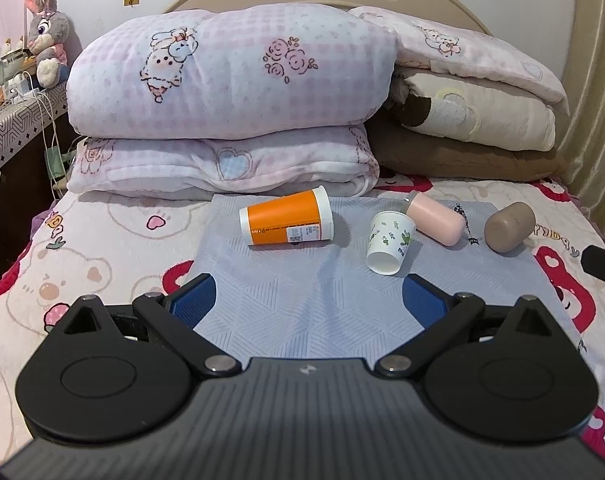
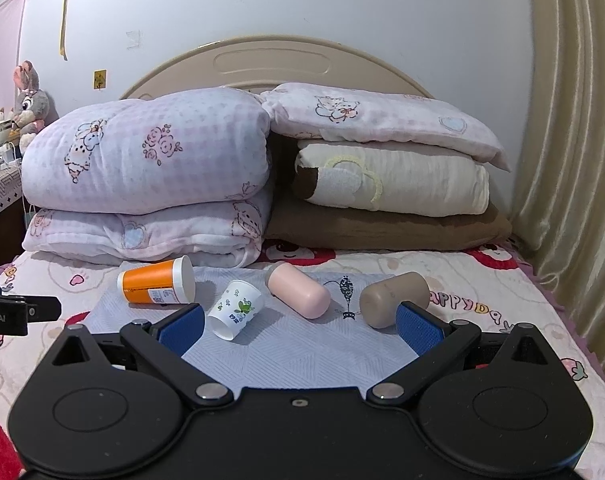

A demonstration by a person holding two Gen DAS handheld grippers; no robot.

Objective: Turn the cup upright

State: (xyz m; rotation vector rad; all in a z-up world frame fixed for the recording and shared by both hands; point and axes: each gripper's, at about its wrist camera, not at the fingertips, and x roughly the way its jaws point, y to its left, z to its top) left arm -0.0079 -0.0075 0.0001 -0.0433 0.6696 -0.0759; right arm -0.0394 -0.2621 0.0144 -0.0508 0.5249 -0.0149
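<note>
Ahead of both spread, empty grippers, four cups lie tipped on a grey mat [image 1: 302, 300]: orange cup [image 1: 287, 221], floral cup [image 1: 389, 242], pink cup [image 1: 436, 219], brown cup [image 1: 509, 227]. Left gripper [image 1: 309, 300] hovers short of them; right gripper [image 2: 300, 326] frames the floral cup [image 2: 234, 314], its right finger [image 2: 418, 330] overlapping the brown cup [image 2: 394, 298] in view.

Glossy paper orange cup [image 1: 287, 218] lies on ribbed cloth mat [image 1: 302, 320] (matt, grey).
</note>
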